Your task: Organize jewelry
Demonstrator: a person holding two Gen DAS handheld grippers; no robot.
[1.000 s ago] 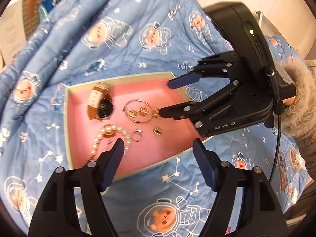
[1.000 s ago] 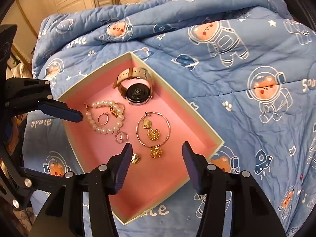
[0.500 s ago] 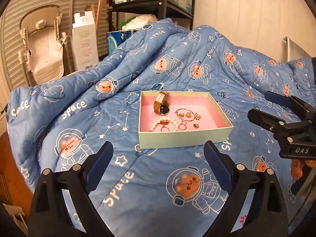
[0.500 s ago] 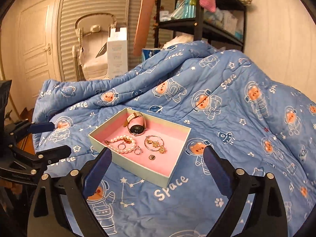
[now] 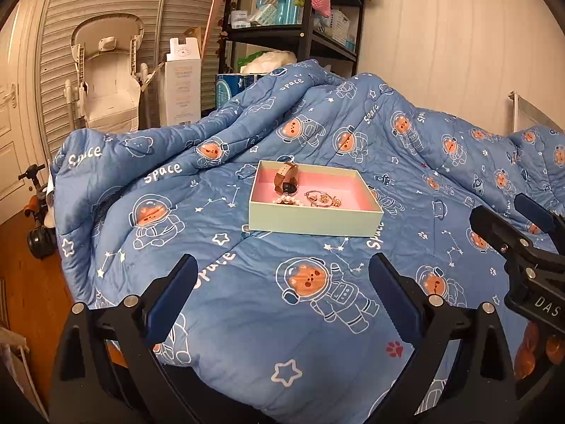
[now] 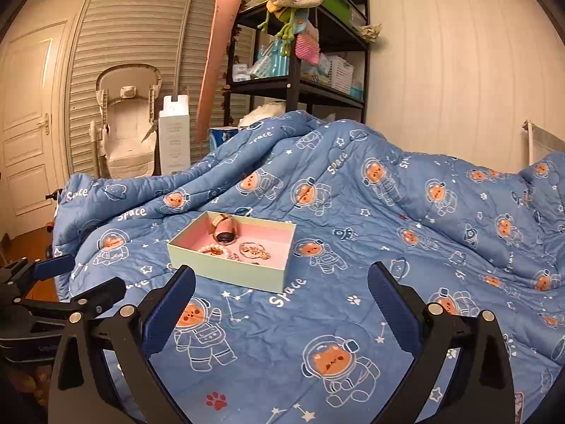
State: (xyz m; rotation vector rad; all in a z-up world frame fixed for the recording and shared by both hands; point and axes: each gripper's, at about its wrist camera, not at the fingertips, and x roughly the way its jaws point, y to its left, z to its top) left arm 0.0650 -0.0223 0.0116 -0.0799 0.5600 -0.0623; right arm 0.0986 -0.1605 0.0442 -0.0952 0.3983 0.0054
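Note:
A pale green box [image 5: 314, 221] with a pink lining sits on the blue bed quilt [image 5: 247, 300]; it also shows in the right wrist view [image 6: 226, 268]. Inside lie a watch [image 5: 286, 180] with a tan strap, a pearl bracelet [image 5: 287, 200] and gold pieces [image 5: 323, 199]. In the right wrist view the watch [image 6: 224, 231] and gold hoop [image 6: 252, 250] show too. My left gripper [image 5: 282, 282] is open and empty, well back from the box. My right gripper [image 6: 282, 289] is open and empty, also back from the box.
A black shelf unit [image 5: 300, 35] stands behind the bed. A white baby chair [image 5: 106, 81] and a tall white carton [image 5: 180, 81] stand by the louvred doors. A scooter [image 5: 39, 219] is on the wood floor at the left.
Both grippers have pulled far back and up from the box, from right over the jewelry to a wide view of the bed. Both stay open and empty.

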